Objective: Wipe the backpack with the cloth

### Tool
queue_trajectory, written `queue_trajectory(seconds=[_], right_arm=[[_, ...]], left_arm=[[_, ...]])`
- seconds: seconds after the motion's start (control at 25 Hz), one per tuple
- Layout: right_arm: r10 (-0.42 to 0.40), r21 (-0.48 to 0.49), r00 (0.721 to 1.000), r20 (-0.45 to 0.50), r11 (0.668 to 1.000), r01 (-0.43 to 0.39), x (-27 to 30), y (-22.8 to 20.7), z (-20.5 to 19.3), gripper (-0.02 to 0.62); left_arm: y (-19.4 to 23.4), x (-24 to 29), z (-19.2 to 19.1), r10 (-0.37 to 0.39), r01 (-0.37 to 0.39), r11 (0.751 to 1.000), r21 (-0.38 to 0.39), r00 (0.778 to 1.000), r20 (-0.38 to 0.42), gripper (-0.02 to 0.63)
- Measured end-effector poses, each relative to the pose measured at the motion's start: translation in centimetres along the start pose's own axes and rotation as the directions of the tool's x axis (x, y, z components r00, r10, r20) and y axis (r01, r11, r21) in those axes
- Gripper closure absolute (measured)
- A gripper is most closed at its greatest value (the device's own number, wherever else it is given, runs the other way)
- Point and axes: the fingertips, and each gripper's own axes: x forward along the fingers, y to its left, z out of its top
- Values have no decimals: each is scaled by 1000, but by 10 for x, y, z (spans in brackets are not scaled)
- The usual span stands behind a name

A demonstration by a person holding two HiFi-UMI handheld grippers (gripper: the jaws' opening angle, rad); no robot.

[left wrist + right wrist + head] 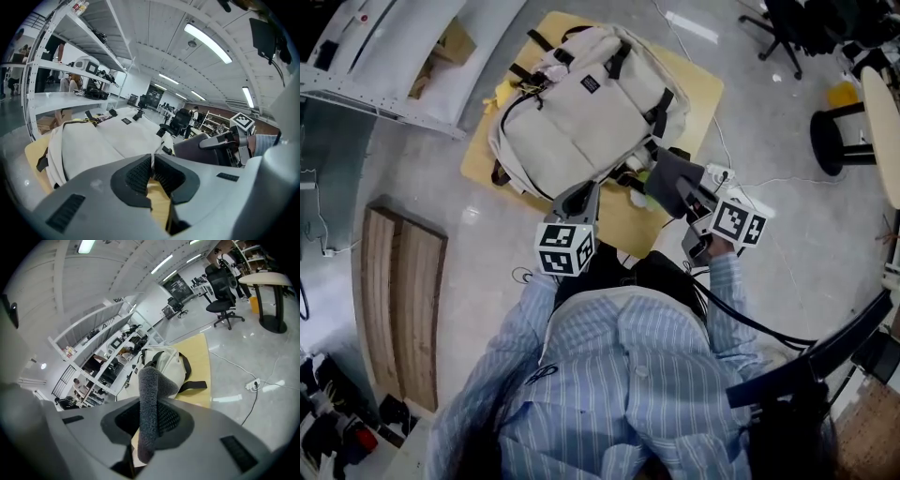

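Observation:
A beige backpack with black straps lies flat on a low yellow table. In the head view my left gripper sits at the backpack's near edge. Its jaws are shut and I see nothing between the pads; the backpack spreads just beyond them. My right gripper hovers at the backpack's near right corner, shut on a dark grey cloth. That cloth stands up out of the jaws in the right gripper view, with the backpack behind it. The left gripper view also shows the cloth.
A white shelving rack runs along the far left. A wooden pallet lies on the floor at the left. A power strip with a cable lies right of the table. An office chair and a black stool base stand at the far right.

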Motion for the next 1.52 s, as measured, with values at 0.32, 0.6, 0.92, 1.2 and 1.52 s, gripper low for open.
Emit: queue_trajectory(seconds=[0.32,0.6,0.92,1.2,1.52], right_arm=[[74,-75,997,-13,994,-75,-45,-1,-41,541],[117,-101,993,-31,988,-119,-137,-37,-109,541],[145,-97,987,-71,984,-152,-211,-66,-182,541],[196,-124,978,-69,971,-204,-231,-42,-212,541],[194,-133,979,-59,971,-200,-227,-9,-236,541]], left_arm=[[-53,-29,-33,30,-30,999,29,1000,5,584],[-139,-61,-66,52,-48,998,-42,993,110,584],[-205,-115,-129,113,-110,993,-31,990,87,584],[-212,-152,-138,137,-137,991,-11,985,108,584],[-214,-172,-133,77,-79,997,13,988,134,584]])
